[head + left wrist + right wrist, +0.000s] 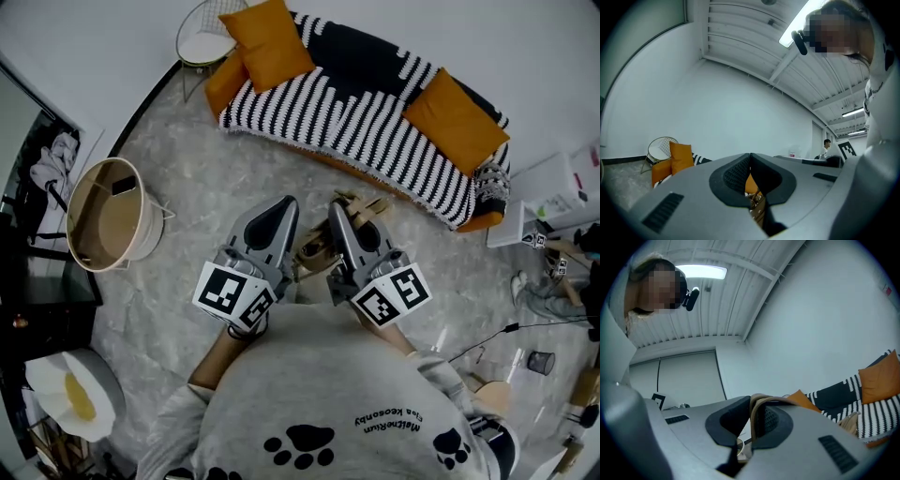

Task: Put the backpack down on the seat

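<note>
We see right tool (753,401) clamped on backpack strap (753,417), left tool (750,157) closed. Striped sofa (347,112) upper centre, orange cushions (455,122) on it; bin (142,230) left.

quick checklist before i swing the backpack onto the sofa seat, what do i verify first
1. Right grip: ok. The right gripper has its jaws shut on the tan strap.
2. Left grip: cannot tell. The left gripper has its jaws together, but no strap shows between them.
3. Landing spot: ok. The striped sofa has a bare stretch between the orange cushions.
4. Backpack over the seat: not ok. The backpack hangs between the grippers over the floor, short of the sofa.
5. Backpack's pose: cannot tell. The grippers hide most of it.
</note>
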